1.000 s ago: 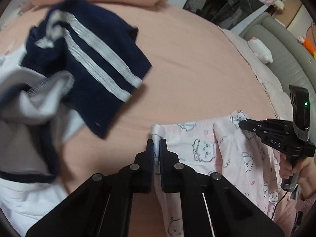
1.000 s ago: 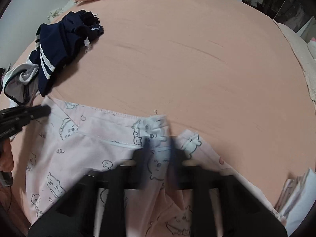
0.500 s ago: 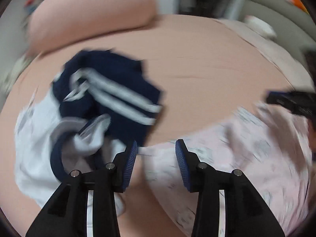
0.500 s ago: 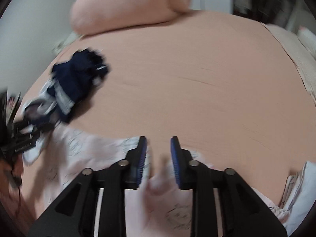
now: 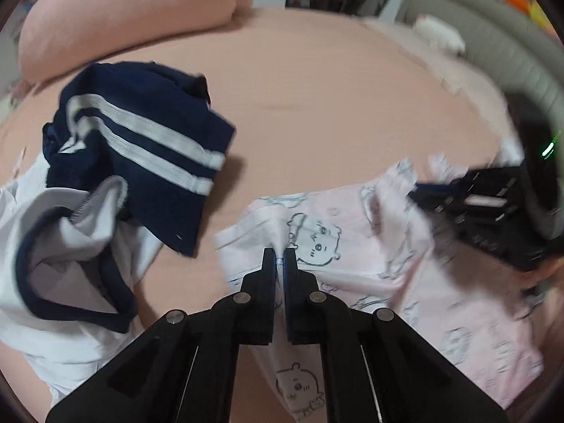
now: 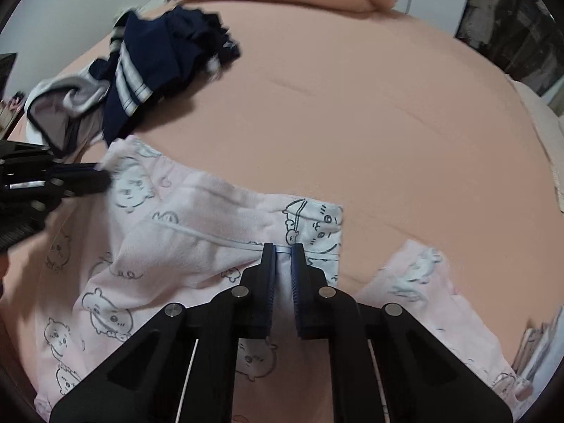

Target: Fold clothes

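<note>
Both the left gripper (image 5: 279,251) and right gripper (image 6: 283,246) pinch the pink pajama (image 6: 183,246), frame centre; soft, light, floppy cloth, best gripped by its hems.

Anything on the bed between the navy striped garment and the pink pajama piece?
Nothing: left wrist view shows only bare peach sheet between the navy striped garment and the pink pajama piece.

Two black grippers, the left gripper (image 5: 279,252) and the right gripper (image 6: 283,246). Three garments lie on one peach bed (image 6: 370,112): one pink pyjama piece (image 6: 183,225) printed with cartoon animals, one navy garment (image 5: 141,137) with two white stripes, and one white garment (image 5: 67,243) with navy trim. One peach pillow (image 5: 127,14) sits at the far end. One white soft toy (image 5: 440,35) lies on one grey sofa (image 5: 493,35).
</note>
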